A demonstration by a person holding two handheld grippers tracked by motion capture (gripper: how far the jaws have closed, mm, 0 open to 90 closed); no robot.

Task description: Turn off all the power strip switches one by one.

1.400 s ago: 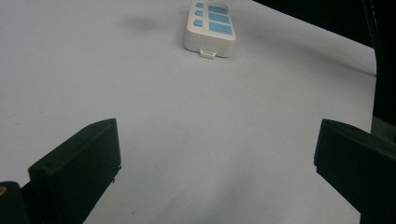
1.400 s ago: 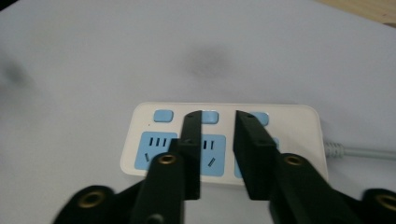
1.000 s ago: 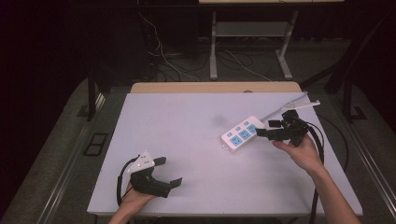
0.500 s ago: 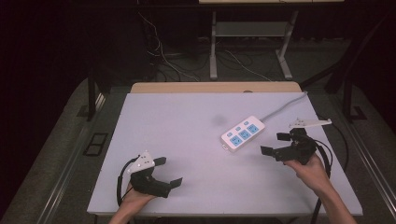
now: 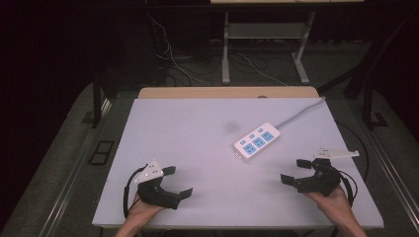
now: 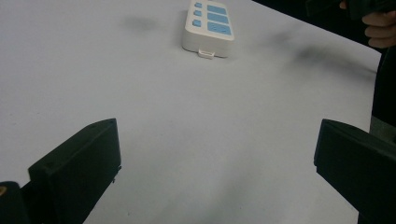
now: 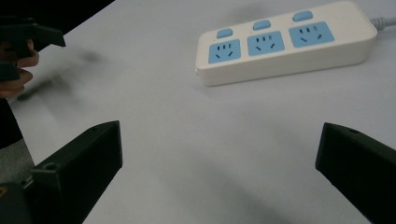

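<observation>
Power strip lying free, both my claws hanging open and empty

The power strip [image 5: 257, 140] is lying flat toward the far right of the table [image 5: 197, 128], its long axis running on a diagonal, cord [image 5: 301, 111] end pointing away to the far right edge. I'm holding my right gripper [image 5: 301, 171] just near-right of the strip, the closer of the two, jaws spread wide with nothing between them; my left gripper [image 5: 178, 181] is sitting well apart, near-left of the strip, also gaping and gripping nothing.
</observation>
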